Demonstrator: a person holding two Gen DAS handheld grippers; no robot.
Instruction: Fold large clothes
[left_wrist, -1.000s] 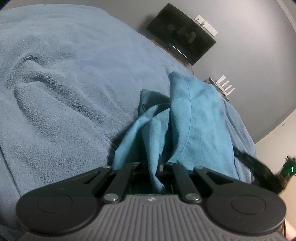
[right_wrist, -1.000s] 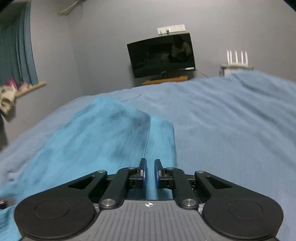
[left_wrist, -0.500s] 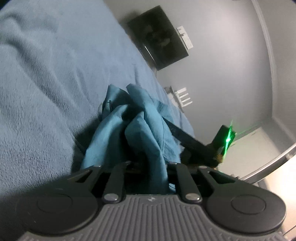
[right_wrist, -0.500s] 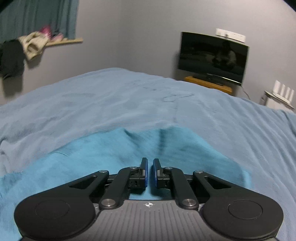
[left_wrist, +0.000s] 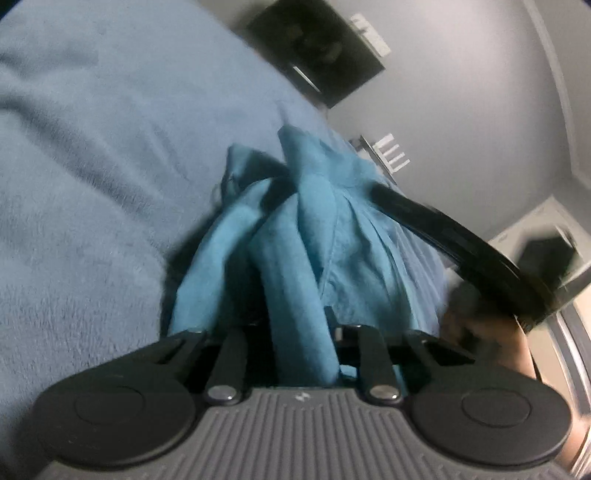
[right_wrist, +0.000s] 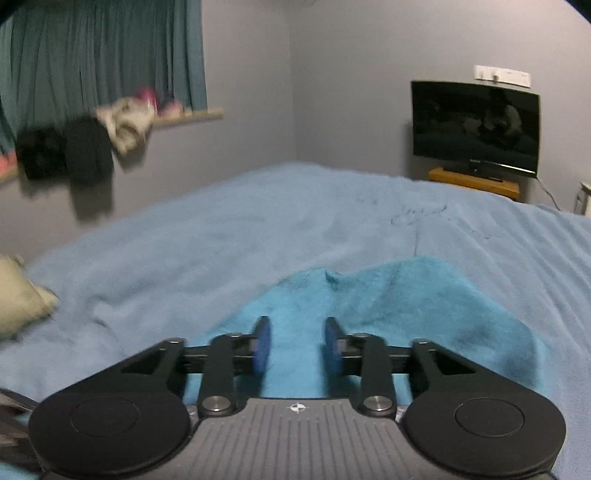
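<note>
Left-wrist view: the left gripper (left_wrist: 301, 343) is seen pinching a bunched fold of the teal garment (left_wrist: 317, 236); its jaws have just been closing, with the cloth between them. The garment is gathered into upright folds directly ahead of the fingers and is draped away over the blue blanket (left_wrist: 92, 166), which fills the area to the left of the gripper. To the right of the garment, the right gripper (left_wrist: 461, 251) is seen as a dark, blurred bar, with a hand (left_wrist: 498, 343) partly visible below it. A dark television (left_wrist: 317, 51) is seen well beyond the garment, against the grey wall.

Right-wrist view: the right gripper (right_wrist: 296, 345) is shown with its jaws spread (they have just been opening), and nothing is gripped between the blue pads (right_wrist: 261, 345). The teal garment (right_wrist: 399, 314) is laid flat on the blue blanket (right_wrist: 258, 229) beneath and just ahead of the fingers, extending mainly to their right. Far ahead and to the right, the television (right_wrist: 474, 125) is set on a wooden stand (right_wrist: 474, 182). To the far left, clothes (right_wrist: 88, 144) are hung below a teal curtain (right_wrist: 99, 55), and a pale cushion (right_wrist: 18, 295) is seen at the left edge.
</note>
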